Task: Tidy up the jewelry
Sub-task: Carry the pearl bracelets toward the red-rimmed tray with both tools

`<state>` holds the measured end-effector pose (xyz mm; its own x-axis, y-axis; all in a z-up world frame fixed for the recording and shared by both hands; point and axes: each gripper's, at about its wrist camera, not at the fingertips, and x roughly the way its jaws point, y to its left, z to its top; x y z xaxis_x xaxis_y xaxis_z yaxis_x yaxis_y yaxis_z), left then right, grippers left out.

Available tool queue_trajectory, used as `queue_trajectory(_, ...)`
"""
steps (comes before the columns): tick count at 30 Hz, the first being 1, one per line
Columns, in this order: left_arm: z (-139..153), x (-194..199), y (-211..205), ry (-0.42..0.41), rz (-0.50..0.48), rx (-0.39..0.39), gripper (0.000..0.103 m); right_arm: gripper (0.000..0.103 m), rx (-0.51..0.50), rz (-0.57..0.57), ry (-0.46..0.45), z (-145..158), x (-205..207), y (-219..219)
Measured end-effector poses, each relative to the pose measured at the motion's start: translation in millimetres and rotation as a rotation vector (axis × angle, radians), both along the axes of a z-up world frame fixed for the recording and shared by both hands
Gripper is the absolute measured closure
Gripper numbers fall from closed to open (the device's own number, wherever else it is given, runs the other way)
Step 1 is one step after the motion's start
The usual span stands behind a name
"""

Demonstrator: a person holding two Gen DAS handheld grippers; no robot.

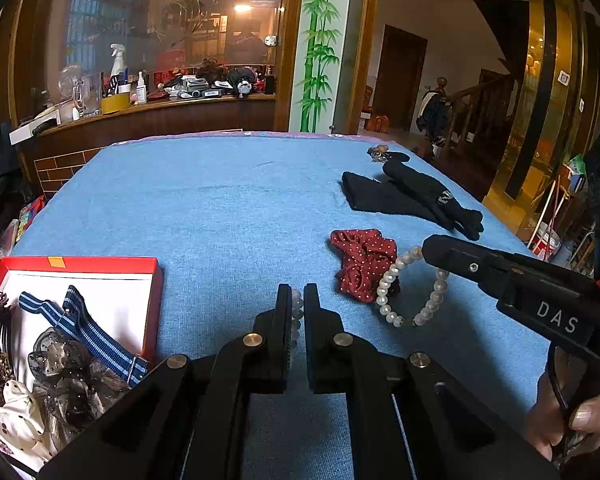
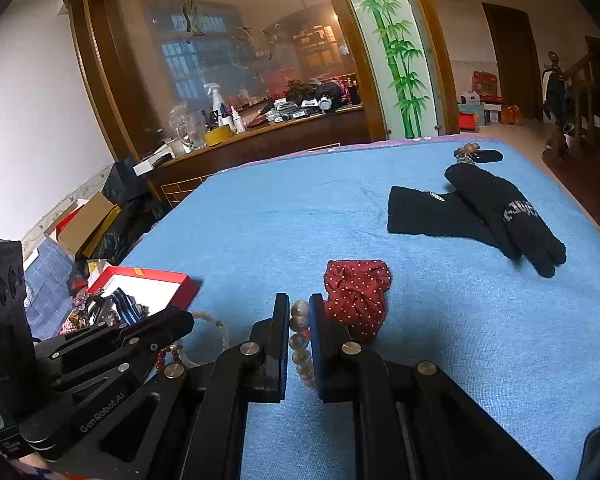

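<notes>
Left wrist view: the left gripper [image 1: 298,312] is clenched on a small bracelet of pale beads [image 1: 297,316] that shows between its two fingers, low over the blue tablecloth [image 1: 220,208]. Just left of it lies the red box [image 1: 100,266], white inside, with a blue striped strap [image 1: 84,328], a dark lace bow [image 1: 60,364] and other hair pieces in it. To the right, the right gripper [image 1: 430,248] reaches in, a hand [image 1: 572,420] around its handle, and grasps a pearl bracelet [image 1: 396,292] whose loop hangs down beside a dark red polka-dot scrunchie [image 1: 362,262].

In the right wrist view the right gripper [image 2: 299,320] is closed on a run of those pearls [image 2: 300,340], lined up between its fingers. The left gripper [image 2: 180,326] sits to its left with a pale bead loop [image 2: 220,330] at its tip and what may be red beads [image 2: 168,356] below it, though they are partly hidden.

Farther off, a pair of black gloves [image 1: 412,198] lies on the cloth, and past them a small bunch of keys [image 2: 470,154] near the far edge.
</notes>
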<state>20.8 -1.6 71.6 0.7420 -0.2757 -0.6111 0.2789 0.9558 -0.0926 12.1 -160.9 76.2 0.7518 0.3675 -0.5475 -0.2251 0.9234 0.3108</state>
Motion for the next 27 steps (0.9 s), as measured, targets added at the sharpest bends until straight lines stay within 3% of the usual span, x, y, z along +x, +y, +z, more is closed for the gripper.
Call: queue_trajectory(27, 12.9, -14.7, 16.0, -0.054, 0.06, -0.001, 0.098, 0.093, 0.107, -0.015, -0.04, 20.4, -22.9, -0.6)
